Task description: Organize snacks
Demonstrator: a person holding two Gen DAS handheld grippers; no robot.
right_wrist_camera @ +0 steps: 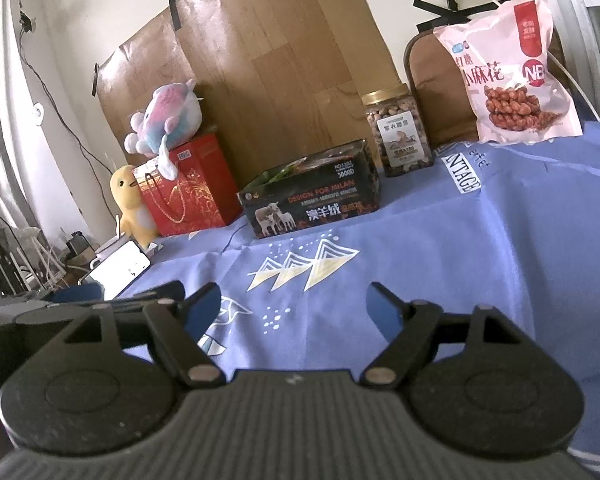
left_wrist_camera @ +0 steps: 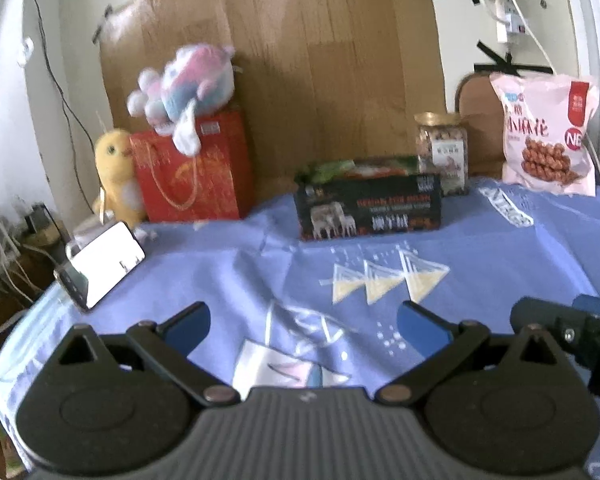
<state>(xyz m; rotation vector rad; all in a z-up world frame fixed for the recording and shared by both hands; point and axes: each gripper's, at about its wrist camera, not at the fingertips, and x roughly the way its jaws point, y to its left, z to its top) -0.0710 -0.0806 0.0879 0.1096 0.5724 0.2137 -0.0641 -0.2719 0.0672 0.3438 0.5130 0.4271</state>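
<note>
A black open-topped box [left_wrist_camera: 368, 206] [right_wrist_camera: 312, 204] with packets inside stands at the middle back of the blue cloth. Right of it is a clear jar of nuts [left_wrist_camera: 443, 154] [right_wrist_camera: 400, 132] with a gold lid. A pink snack bag [left_wrist_camera: 550, 132] [right_wrist_camera: 508, 68] leans upright at the far right. My left gripper [left_wrist_camera: 302, 326] hovers low over the cloth near the front, open and with nothing between its fingers. My right gripper [right_wrist_camera: 294, 308] is beside it, open and empty too. Both stand well short of the snacks.
A red gift bag [left_wrist_camera: 192, 172] [right_wrist_camera: 188, 188] with a plush toy [left_wrist_camera: 184, 88] on top and a yellow plush chick [left_wrist_camera: 116, 172] stand at the back left. A phone [left_wrist_camera: 100, 264] [right_wrist_camera: 120, 270] on a stand sits at the left edge. Cardboard [left_wrist_camera: 320, 60] covers the wall behind.
</note>
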